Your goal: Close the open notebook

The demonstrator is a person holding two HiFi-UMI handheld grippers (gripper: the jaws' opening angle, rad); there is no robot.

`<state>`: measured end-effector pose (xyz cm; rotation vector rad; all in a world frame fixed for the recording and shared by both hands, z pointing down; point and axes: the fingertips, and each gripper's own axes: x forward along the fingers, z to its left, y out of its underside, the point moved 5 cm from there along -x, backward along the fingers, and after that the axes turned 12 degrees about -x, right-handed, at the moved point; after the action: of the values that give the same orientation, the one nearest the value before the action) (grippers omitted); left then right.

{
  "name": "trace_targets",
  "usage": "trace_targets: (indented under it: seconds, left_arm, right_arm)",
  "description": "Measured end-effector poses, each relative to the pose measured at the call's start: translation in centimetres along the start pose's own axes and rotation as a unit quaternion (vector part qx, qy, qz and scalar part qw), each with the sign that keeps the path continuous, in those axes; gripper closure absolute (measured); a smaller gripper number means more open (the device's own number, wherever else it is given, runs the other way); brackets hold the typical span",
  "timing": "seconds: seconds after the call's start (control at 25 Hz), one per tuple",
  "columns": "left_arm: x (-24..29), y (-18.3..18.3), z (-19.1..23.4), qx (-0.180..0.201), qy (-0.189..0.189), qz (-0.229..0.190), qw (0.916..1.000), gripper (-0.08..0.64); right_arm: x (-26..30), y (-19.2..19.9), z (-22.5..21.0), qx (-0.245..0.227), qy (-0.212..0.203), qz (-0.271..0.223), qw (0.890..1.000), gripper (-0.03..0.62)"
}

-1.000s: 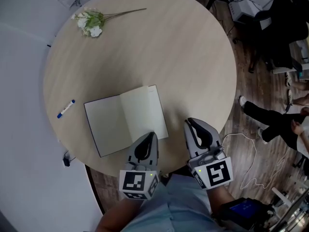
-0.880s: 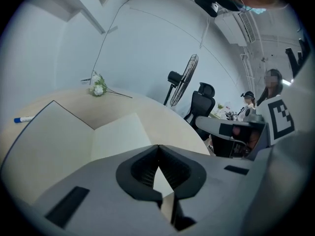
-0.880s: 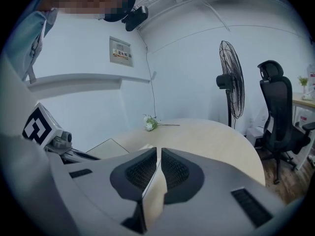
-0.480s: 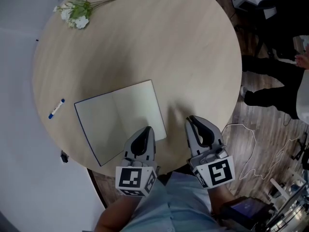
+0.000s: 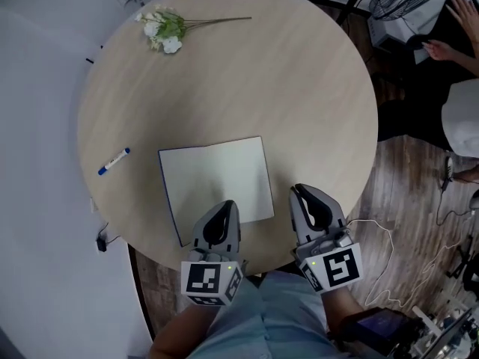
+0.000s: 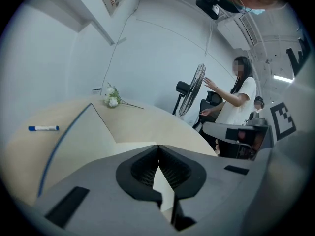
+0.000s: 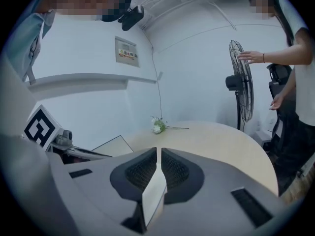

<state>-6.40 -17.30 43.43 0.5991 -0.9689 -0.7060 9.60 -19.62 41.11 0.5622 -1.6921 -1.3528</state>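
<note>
The round table of pale wood (image 5: 299,88) gives plenty of bare surface: its whole far half is free, and so is the strip to the right of the book. The near rim is the tight side, because the open notebook with cream pages and a thin dark cover edge (image 5: 217,178) lies flat close to that rim, left of centre, with its near-left corner closest to the drop.

It looks light and thin, with flexible pages and a somewhat stiffer cover. A push on it would probably make it skate over the smooth wood instead of folding. The best hold seems to be the outer edge of one half: slip under the cover there and swing it over the spine while the other half is pinned.

The left grey gripper with the marker cube (image 5: 227,206) has its tips over the notebook's near edge. Its jaws are pressed together with nothing between them. The right grey gripper (image 5: 299,193) is over bare table just beside the right page, its jaws likewise drawn together and empty.

The white flower sprig on its thin stem (image 5: 166,28) lies well apart at the far rim. The small blue-capped marker pen (image 5: 114,161) lies near the notebook's left edge, so folding the left half over it poses no risk.
</note>
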Motion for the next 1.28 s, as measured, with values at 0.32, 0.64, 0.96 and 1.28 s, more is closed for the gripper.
trace_targets:
  seconds: [0.32,0.64,0.96,1.28]
  left_arm:
    - [-8.7,-4.1,2.5,0.002,-0.040,-0.087,0.9954,0.502]
    - [-13.0,-4.2,6.4,-0.019,-0.077,-0.121,0.9895,0.351]
    - [-10.2,-0.1,9.7,-0.054,-0.082,-0.075,0.9923,0.314]
    - [-7.6,1.0,9.3,-0.057,-0.062,-0.052,0.9951,0.305]
  right_arm:
    - [-0.5,-6.3,6.1,-0.040,-0.042,-0.043,0.997,0.541]
    - [1.3,-7.2,10.7,-0.058,-0.082,-0.041,0.994,0.541]
    - [3.9,-3.1,11.2,-0.049,-0.101,-0.003,0.994,0.541]
    - [4.0,-1.2,9.6,-0.038,-0.092,0.010,0.995,0.541]
